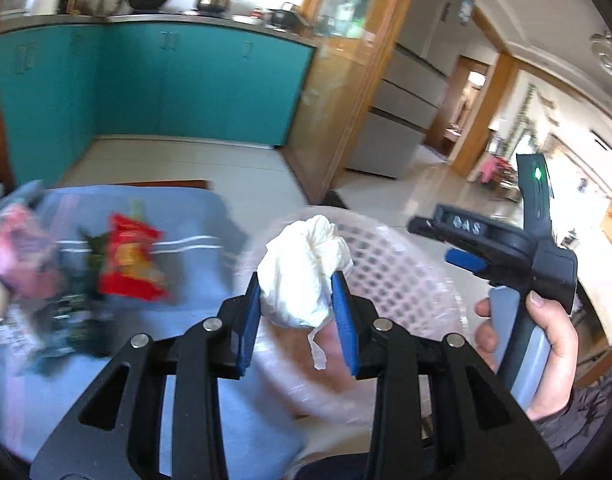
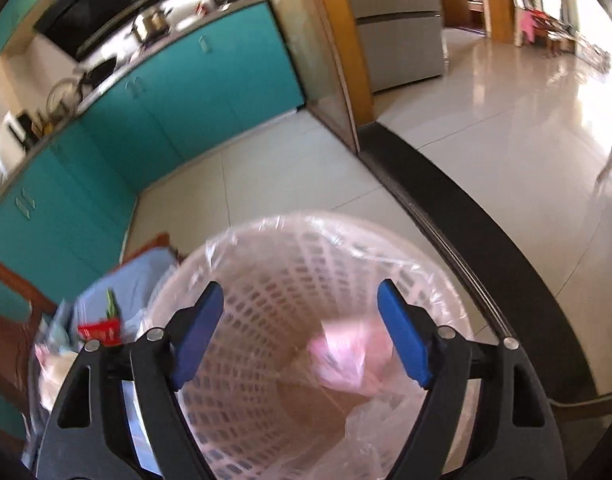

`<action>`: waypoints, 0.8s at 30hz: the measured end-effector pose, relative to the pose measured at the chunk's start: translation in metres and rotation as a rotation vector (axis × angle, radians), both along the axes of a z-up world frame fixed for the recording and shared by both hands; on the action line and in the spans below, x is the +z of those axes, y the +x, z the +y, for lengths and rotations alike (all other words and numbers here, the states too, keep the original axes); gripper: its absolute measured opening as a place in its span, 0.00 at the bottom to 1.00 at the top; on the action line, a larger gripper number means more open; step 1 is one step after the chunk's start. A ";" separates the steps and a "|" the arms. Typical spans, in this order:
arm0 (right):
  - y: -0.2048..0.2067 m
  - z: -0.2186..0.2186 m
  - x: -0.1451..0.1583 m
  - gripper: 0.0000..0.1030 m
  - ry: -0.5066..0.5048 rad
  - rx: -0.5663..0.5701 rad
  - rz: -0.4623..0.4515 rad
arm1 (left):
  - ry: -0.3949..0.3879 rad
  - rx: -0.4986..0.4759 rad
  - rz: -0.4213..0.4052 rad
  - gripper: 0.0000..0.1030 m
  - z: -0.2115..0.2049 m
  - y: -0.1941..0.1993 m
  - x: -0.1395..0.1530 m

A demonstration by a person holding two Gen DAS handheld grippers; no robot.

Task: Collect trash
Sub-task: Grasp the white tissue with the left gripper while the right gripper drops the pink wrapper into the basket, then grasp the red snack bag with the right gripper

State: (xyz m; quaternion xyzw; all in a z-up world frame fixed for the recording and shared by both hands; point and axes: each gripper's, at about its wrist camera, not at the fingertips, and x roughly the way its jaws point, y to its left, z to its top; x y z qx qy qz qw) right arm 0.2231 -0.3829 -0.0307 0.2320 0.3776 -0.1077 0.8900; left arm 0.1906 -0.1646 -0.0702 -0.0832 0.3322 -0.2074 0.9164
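the left tool [image 1: 296, 312] grips a white tissue ball [image 1: 306, 272] between its two blue pads [image 1: 250, 320]. the ball sits squeezed by both pads, and a thin bit of it hangs down below. it is held up over the near edge of the bin [image 1: 390, 268], a pale basket with small holes and a clear bag [image 2: 390, 432] lining it.

the right tool [image 2: 300, 338] is open, with its pads [image 2: 196, 336] wide apart and nothing between them. it points down into the bin [image 2: 266, 280]. in the left view, the right tool [image 1: 462, 248] is seen from the side, off to the right of the bin, with the right hand [image 1: 546, 344] wrapped around its grey handle.

a pink wrapper [image 2: 346, 360] lies low inside the bin, against the far side of the clear bag.

left of the bin is the tabletop [image 1: 186, 216], covered with a blue cloth. more trash lies on it: a red packet [image 1: 132, 260], a dark green bit [image 1: 92, 256] just beside it, and pink stuff [image 1: 22, 248] near the left edge. these look blurry, so what they are is hard to tell.

behind it all are teal cupboards [image 1: 154, 80] and a shiny pale floor [image 2: 486, 120].
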 end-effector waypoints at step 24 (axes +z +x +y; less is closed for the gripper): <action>0.048 0.183 -0.005 0.80 0.131 0.624 -0.080 | 0.186 0.428 0.093 0.73 0.145 -0.034 -0.032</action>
